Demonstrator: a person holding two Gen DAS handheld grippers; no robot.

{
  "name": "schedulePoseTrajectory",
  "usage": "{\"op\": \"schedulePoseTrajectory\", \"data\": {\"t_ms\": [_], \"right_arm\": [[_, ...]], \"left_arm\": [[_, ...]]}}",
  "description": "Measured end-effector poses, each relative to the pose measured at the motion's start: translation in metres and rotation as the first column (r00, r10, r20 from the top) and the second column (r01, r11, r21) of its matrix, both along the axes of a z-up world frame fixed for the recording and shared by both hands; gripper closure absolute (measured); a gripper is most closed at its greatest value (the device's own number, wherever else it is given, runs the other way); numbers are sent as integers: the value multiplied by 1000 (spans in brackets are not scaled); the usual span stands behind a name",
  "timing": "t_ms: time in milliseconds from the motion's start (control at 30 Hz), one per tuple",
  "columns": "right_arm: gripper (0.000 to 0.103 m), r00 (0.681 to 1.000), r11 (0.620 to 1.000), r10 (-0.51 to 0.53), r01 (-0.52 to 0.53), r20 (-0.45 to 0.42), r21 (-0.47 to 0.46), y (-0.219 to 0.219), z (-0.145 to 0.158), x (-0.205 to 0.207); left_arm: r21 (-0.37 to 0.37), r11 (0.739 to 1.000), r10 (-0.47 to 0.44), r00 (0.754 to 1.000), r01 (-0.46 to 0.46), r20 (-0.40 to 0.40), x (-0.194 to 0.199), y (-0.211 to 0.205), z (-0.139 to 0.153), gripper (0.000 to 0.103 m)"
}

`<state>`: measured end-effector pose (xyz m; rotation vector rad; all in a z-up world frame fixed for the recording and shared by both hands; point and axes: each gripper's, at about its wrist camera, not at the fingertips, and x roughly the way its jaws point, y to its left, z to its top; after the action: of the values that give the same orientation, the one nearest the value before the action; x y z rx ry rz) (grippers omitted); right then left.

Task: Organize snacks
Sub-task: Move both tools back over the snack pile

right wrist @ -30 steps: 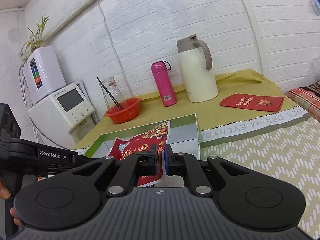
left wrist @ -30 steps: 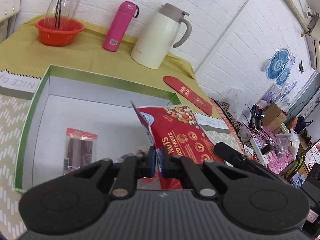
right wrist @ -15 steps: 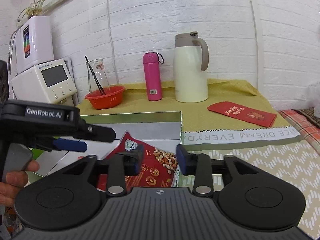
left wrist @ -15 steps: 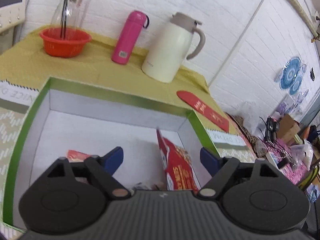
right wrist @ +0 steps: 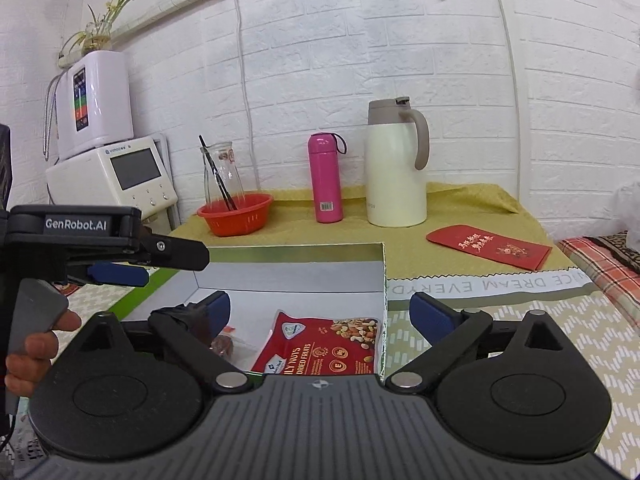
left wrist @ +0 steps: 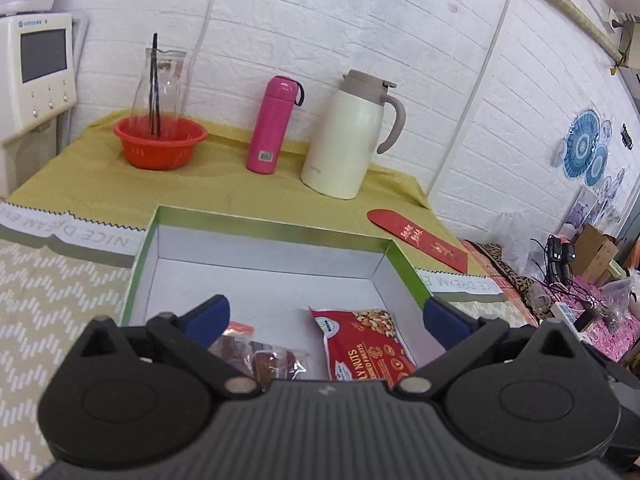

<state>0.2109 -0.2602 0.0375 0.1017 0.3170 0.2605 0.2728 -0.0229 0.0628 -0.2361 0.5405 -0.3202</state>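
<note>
A red nuts bag (left wrist: 364, 348) lies flat on the white floor of the green-rimmed box (left wrist: 272, 228), by its right wall. Left of it lies a clear packet of dark snacks (left wrist: 264, 356). My left gripper (left wrist: 326, 312) hangs above the box's near end; its jaws are opening, and nothing is between the blue pads. In the right wrist view the nuts bag (right wrist: 324, 350) lies below my right gripper (right wrist: 322, 310), whose jaws are opening too, with nothing held. The left gripper's blue finger (right wrist: 116, 274) shows over the box's left rim (right wrist: 160, 276).
Behind the box on the yellow cloth stand a red bowl (left wrist: 160, 142) with a glass carafe, a pink bottle (left wrist: 270, 124) and a cream jug (left wrist: 348, 136). A red envelope (left wrist: 418, 240) lies at the right. A white appliance (right wrist: 116, 172) stands at the left. A hand (right wrist: 36, 344) holds the left gripper.
Both grippers were shut on the upright nuts bag; both have opened wide and let it go. The bag has dropped flat in the box, and both grippers have drawn back a little.
</note>
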Motion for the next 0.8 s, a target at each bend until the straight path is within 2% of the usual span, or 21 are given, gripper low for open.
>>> {"op": "schedulePoseTrajectory", "data": {"t_ms": [200, 267, 367, 467, 567, 700, 800], "right_arm": [[0, 999, 1000, -15, 15, -33, 11, 2, 8, -42], [0, 998, 999, -24, 26, -62, 42, 2, 4, -56], [0, 993, 994, -18, 31, -117, 106, 3, -7, -76], [0, 983, 991, -51, 71, -174, 114, 11, -21, -92], [0, 974, 984, -94, 122, -206, 126, 20, -35, -109], [0, 984, 975, 54, -16, -170, 222, 27, -49, -125], [0, 983, 973, 99, -64, -152, 220, 43, -53, -129]], "left_arm": [[115, 989, 86, 996, -89, 33, -57, 16, 10, 0], [141, 986, 83, 996, -88, 36, -77, 25, 7, 0], [105, 992, 63, 998, -66, 24, -103, 45, -2, 0], [88, 994, 69, 997, -67, -30, -125, 63, -15, 0], [103, 987, 123, 992, -120, -25, -152, 79, -30, 0], [86, 984, 164, 984, -158, -68, -174, 96, -51, 0], [80, 981, 182, 979, -175, -95, -180, 108, -66, 0]]}}
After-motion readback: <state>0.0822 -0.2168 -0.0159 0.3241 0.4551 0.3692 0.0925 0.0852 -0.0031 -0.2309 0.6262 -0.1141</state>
